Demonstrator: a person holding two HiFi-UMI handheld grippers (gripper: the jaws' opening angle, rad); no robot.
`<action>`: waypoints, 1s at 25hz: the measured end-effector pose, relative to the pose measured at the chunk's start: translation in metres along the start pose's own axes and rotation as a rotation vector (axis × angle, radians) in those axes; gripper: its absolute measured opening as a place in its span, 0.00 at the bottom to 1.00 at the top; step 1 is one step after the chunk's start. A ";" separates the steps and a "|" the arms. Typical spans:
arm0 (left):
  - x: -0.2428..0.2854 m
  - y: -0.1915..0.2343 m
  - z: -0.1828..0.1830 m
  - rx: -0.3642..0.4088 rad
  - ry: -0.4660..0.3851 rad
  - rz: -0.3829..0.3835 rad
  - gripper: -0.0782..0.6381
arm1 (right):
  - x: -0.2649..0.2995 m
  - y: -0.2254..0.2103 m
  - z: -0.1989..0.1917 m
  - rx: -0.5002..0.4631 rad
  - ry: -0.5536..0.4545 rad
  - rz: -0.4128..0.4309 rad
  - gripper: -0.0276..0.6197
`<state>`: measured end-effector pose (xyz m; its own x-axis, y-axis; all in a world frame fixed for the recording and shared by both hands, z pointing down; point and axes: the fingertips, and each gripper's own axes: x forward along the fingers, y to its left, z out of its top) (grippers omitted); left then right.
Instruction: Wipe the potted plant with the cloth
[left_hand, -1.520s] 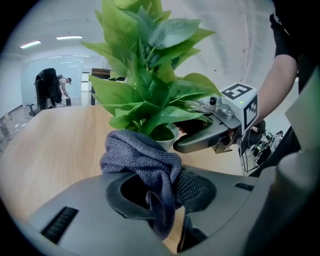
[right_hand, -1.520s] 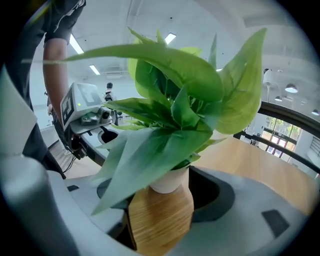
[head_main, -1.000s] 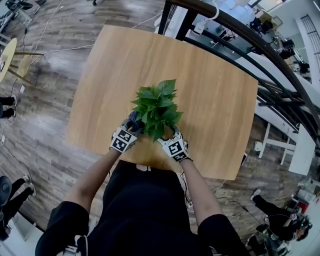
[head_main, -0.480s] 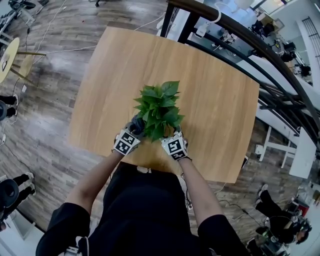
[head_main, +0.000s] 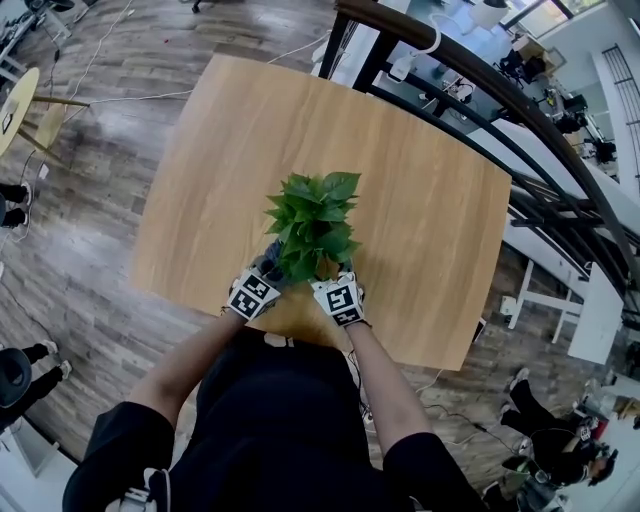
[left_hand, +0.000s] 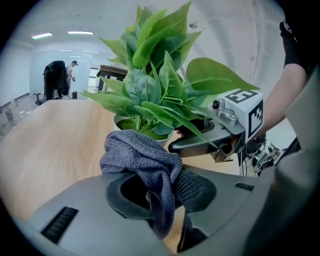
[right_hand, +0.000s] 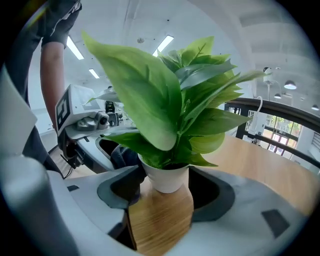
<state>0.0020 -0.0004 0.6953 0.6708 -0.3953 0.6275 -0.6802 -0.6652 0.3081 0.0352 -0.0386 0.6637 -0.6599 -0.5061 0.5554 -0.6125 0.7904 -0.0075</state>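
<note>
In the head view, the green leafy plant in a small white pot stands toward the near middle of the light wooden table, with both grippers pushed in at its near side. Compared with a second ago, the two have drawn closer together. The right gripper has slid left and in toward the pot, while the left gripper has kept to the near left of the foliage, holding the grey-blue knitted cloth up by the lower leaves. We take this to mean the pot is being steadied so that wiping can go on without tipping it. In the left gripper view, the jaws are clenched on the cloth: a bunched fold stands above them and a tail hangs below. The bunch sits just beside the pot rim and under the lowest leaves, though we cannot tell whether it touches a leaf. One jaw of the right gripper reaches in from the right, close against the pot. In the right gripper view, the jaws stand apart with the white pot between their tips. The left pad looks close against the pot wall and a dark gap shows on the right, so we judge the pot bracketed, not squeezed. The cloth shows dark just left of the pot.
</note>
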 end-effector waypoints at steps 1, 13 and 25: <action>0.001 0.001 0.001 -0.007 -0.005 0.000 0.30 | -0.002 0.000 -0.001 0.000 -0.001 0.004 0.49; -0.052 -0.033 0.008 0.054 -0.142 -0.067 0.30 | -0.065 0.032 0.030 0.131 -0.146 -0.094 0.49; -0.155 -0.061 0.056 0.112 -0.391 -0.056 0.30 | -0.161 0.072 0.134 0.276 -0.491 -0.143 0.09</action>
<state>-0.0438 0.0652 0.5392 0.7826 -0.5531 0.2857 -0.6173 -0.7489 0.2409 0.0390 0.0530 0.4626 -0.6461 -0.7544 0.1162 -0.7580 0.6163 -0.2137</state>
